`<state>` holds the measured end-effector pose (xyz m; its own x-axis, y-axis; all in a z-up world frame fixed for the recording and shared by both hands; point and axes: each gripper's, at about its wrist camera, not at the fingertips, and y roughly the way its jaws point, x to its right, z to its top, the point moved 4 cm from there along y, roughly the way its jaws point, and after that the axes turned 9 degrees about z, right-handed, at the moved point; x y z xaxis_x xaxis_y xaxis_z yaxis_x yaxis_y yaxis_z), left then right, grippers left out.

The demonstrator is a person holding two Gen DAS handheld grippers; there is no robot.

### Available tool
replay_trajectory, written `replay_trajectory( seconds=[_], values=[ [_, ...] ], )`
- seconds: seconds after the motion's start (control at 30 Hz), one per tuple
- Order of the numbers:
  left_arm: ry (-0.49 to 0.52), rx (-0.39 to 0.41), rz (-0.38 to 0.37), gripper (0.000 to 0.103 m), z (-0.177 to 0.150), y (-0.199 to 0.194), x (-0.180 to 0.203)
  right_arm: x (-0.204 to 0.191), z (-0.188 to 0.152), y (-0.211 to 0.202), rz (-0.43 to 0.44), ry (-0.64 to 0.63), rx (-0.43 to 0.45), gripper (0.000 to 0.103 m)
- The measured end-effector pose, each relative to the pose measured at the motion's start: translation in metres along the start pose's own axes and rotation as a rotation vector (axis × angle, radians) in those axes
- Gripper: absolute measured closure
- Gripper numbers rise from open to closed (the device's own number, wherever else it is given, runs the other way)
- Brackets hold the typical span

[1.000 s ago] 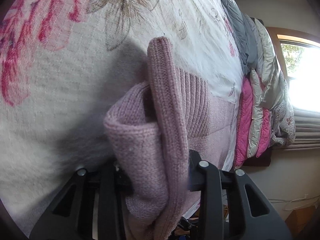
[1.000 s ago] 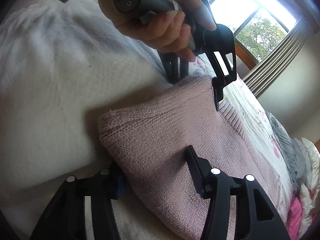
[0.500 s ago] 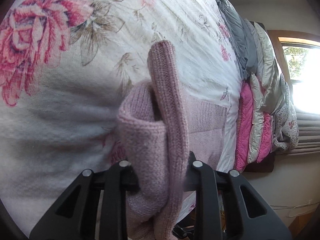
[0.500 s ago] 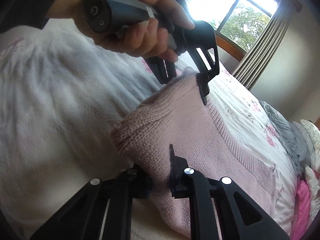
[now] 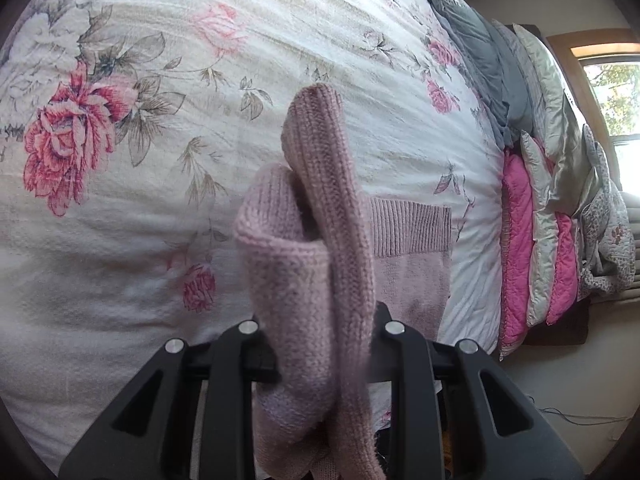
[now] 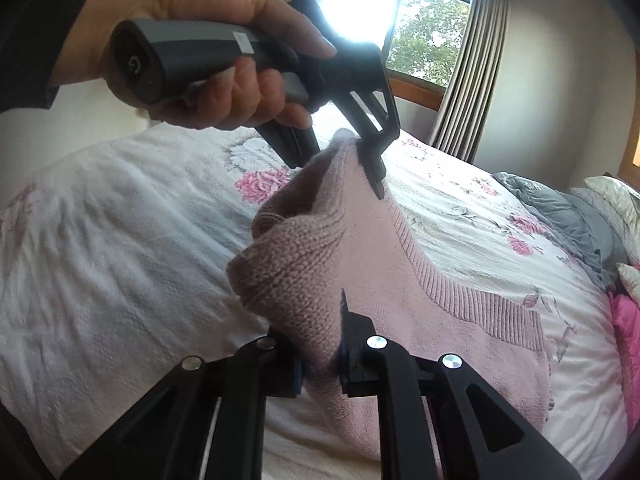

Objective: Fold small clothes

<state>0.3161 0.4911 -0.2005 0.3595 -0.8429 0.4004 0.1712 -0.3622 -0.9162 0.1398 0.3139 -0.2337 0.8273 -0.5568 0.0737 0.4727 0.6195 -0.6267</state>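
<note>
Two-gripper-pinched, bunched mauve knit sweater (image 6: pixel 420 312)

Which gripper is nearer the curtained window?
Left. The left gripper, pinching the pink sweater up, sits on the side toward the curtained window; the right gripper clamps the sweater's near edge, farther back.

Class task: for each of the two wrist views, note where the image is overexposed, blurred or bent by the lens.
Left wrist view: the window at the right edge is overexposed; the pink knitted sweater near the lens is soft. Right wrist view: the window glares white behind the left gripper; the floral bedspread bulges with fisheye curvature.
</note>
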Motion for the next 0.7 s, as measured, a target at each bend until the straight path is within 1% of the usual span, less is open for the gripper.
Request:
replay_trajectory(
  seconds=[0.33, 0.7],
  values=[
    [0.026, 0.019, 0.092, 0.079, -0.004, -0.008, 0.053, 0.033, -0.006, -0.034, -0.014, 0.102, 0.044, 0.091],
    [0.052, 0.023, 0.213, 0.079, -0.001, 0.010, 0.106, 0.071, -0.022, -0.057, -0.029, 0.218, 0.078, 0.091]
  ],
)
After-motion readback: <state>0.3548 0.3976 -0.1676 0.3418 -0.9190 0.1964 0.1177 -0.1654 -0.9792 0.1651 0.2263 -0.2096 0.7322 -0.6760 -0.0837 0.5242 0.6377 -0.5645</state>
